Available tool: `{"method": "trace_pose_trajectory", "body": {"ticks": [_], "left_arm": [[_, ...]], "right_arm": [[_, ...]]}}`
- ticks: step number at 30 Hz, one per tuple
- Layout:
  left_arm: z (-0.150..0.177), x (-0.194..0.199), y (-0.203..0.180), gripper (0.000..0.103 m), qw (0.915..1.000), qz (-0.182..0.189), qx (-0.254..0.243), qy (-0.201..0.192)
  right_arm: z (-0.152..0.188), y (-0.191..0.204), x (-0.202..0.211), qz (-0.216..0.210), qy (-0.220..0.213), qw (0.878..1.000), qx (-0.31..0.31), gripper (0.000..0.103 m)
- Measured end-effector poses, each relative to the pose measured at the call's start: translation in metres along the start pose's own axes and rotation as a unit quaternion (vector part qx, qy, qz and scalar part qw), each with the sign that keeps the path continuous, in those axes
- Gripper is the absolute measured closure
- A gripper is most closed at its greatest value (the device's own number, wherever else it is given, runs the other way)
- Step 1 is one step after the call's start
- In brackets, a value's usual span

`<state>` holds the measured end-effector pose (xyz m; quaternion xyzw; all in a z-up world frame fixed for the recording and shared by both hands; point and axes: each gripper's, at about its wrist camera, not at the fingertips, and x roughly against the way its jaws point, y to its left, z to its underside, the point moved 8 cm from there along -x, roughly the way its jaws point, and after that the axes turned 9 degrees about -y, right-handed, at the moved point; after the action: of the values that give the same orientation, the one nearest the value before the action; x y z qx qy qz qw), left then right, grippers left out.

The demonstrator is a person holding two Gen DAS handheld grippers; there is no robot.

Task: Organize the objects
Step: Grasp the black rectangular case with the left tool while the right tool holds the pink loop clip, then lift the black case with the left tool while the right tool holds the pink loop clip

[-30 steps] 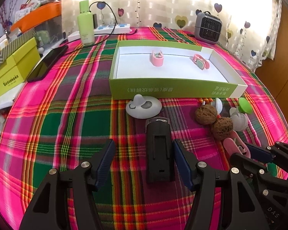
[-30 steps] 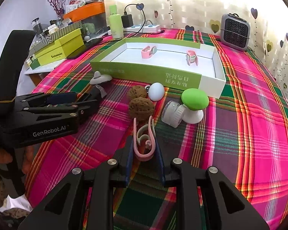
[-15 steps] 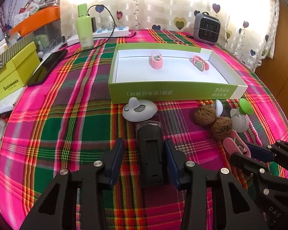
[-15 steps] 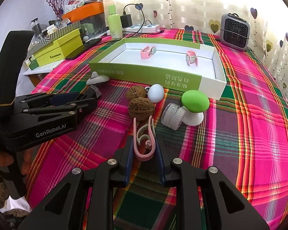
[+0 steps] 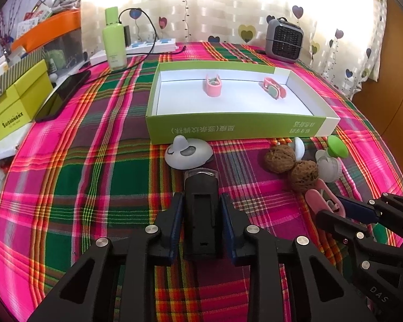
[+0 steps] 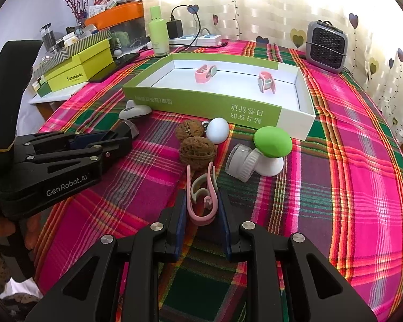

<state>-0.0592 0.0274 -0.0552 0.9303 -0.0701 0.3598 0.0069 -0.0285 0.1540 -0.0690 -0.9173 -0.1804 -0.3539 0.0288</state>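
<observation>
**Both grippers clamped, tray not yet reached**

The left gripper (image 5: pixel 201 222) has its fingers narrowed onto a black clip-backed device (image 5: pixel 201 209) near the tabletop's near edge; the right gripper (image 6: pixel 202 209) has its fingers pressed against a pink clip (image 6: pixel 201 196), just behind the two walnuts (image 6: pixel 197 151); the green tray (image 5: pixel 228 131) sits toward the middle of the tabletop, holding two pink clips (image 5: pixel 213 86) along its far wall.

Risks, as I judge them: the pink clip is thin and springy, gripped only near its closed end, so it could twist or pop free on lifting; the black device is long and held low on its body, so it may pivot; lifting either could nudge the walnuts, the white mouse-shaped gadget (image 5: pixel 188 154) or the green mushroom-shaped toy (image 6: pixel 272 141), all close by.

Hard to tell: whether either object is off the cloth; what the black device actually is; its underside is hidden; the tabletop's near edge is cut off by the grippers.
</observation>
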Motion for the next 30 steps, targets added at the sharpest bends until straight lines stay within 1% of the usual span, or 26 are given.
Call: {"method": "trace_pose_trajectory", "body": {"ticks": [8, 12, 14, 30], "left_arm": [[0.002, 0.003, -0.002, 0.078, 1.0, 0.005, 0.002, 0.0], [0.003, 0.006, -0.004, 0.078, 1.0, 0.008, 0.001, 0.0], [0.003, 0.008, -0.005, 0.078, 1.0, 0.008, 0.0, -0.002], [0.005, 0.016, -0.013, 0.078, 0.9999, 0.013, -0.007, -0.005]], "right_arm": [[0.001, 0.0, 0.001, 0.001, -0.003, 1.0, -0.011, 0.08], [0.002, -0.001, 0.003, -0.004, -0.004, 1.0, -0.02, 0.08], [0.003, 0.001, 0.005, -0.013, -0.004, 1.0, -0.025, 0.08], [0.003, 0.009, 0.013, -0.019, -0.014, 0.999, -0.024, 0.08]]}}
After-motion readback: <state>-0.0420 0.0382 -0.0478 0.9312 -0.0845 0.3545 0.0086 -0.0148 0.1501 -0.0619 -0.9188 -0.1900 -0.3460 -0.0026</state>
